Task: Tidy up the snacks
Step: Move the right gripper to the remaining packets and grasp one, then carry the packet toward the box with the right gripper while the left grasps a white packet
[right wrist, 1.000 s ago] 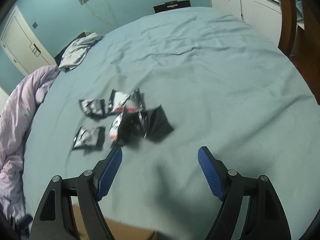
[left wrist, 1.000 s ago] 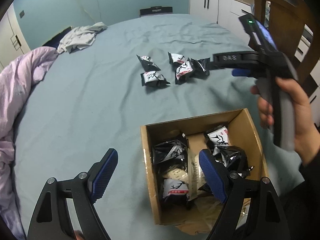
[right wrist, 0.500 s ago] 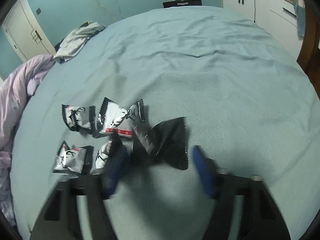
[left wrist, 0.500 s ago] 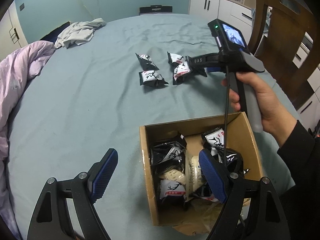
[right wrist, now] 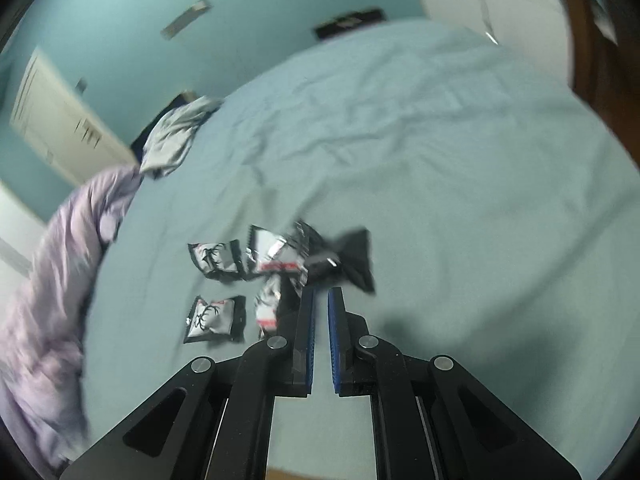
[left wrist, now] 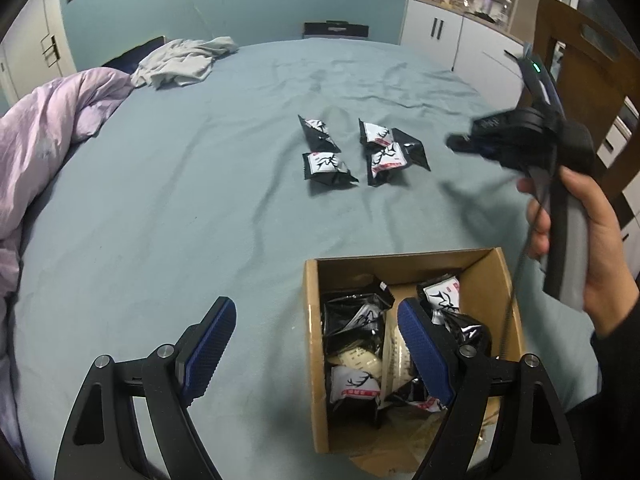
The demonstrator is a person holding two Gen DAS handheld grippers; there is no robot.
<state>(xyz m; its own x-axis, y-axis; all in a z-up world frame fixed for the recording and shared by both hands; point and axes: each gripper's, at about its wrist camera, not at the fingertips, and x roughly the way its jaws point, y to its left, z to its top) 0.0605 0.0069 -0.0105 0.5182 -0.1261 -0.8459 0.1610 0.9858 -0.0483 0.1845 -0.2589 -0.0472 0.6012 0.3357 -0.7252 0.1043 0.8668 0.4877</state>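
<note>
The left gripper point(left wrist: 316, 344) hangs with fingers spread and empty over the partly filled cardboard box point(left wrist: 400, 266), five snack packets point(left wrist: 326, 166) lie loose on the bed point(left wrist: 180, 200) beyond, and the right gripper point(right wrist: 321, 291), fingers just closed together on nothing, probably must reopen to fetch one.
</note>
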